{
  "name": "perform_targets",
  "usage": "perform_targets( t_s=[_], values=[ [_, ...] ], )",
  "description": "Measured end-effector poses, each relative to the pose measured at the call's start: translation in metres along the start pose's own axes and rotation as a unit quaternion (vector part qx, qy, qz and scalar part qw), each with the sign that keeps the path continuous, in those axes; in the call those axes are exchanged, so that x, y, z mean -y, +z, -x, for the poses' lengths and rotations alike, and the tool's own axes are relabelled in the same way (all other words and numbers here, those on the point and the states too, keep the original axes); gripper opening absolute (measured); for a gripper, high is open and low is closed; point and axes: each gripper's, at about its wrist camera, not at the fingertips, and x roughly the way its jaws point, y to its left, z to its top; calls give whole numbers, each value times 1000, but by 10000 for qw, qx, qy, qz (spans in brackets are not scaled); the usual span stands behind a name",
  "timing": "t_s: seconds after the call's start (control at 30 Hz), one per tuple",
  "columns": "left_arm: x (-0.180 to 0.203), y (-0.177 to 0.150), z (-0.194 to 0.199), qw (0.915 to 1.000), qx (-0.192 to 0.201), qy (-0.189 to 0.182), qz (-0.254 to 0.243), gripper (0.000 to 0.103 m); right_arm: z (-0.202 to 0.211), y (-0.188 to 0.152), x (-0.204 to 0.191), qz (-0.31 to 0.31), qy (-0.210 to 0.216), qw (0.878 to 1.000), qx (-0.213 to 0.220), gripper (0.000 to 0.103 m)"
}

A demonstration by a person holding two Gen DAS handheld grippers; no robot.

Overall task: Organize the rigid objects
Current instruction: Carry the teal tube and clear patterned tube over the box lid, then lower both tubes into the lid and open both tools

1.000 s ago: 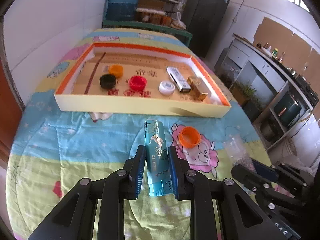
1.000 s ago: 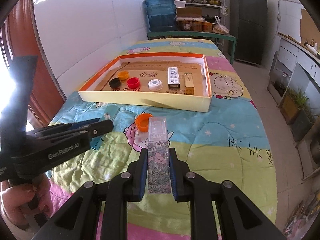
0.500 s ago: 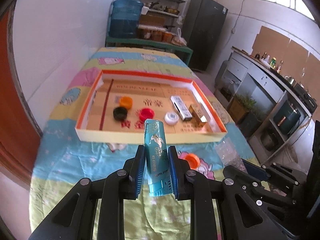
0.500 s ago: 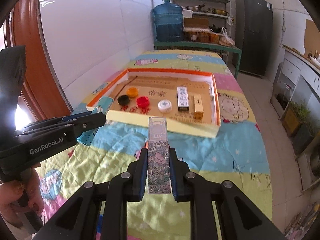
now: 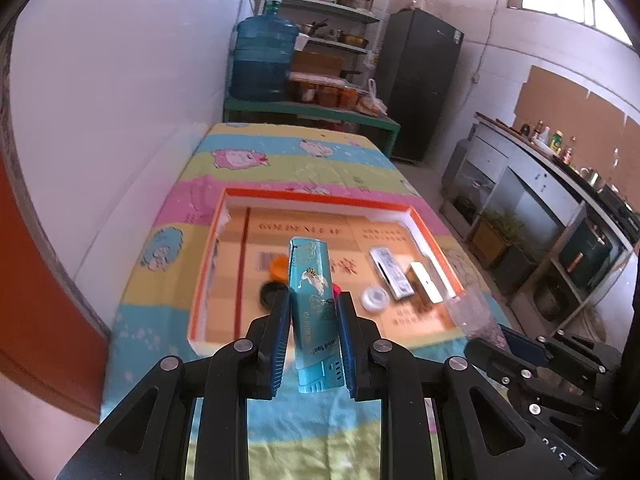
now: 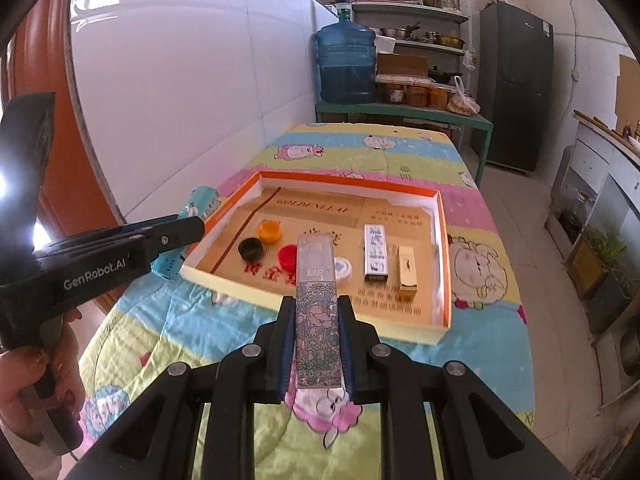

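While clamped, teal box [image 5: 314, 312] shows gold bird print.

Each matte black plastic left gripper [image 5: 313, 340] and right gripper [image 6: 316, 344] had angular arms, silver round screws and blue ribbed finger pads [image 5: 280, 344]. White "GenRobot.AI" lettering marked one. A bare-skinned hand [image 6: 24, 388] showed.

glossy teal box [image 5: 314, 312], cardboard tray [image 6: 438, 264], cloth cover [image 6: 480, 360]
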Motion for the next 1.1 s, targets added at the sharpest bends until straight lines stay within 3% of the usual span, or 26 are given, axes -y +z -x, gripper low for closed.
perform_targets(
  t_s=[0.47, 1.1],
  values=[
    [-23, 33, -41, 9997, -15, 224, 102, 24, -36, 42, 9, 8, 45, 10000, 39, 20],
    [-35, 21, -70, 9997, -37, 199, 166, 23, -118, 54, 23, -106, 96, 9986, -517, 20]
  ],
)
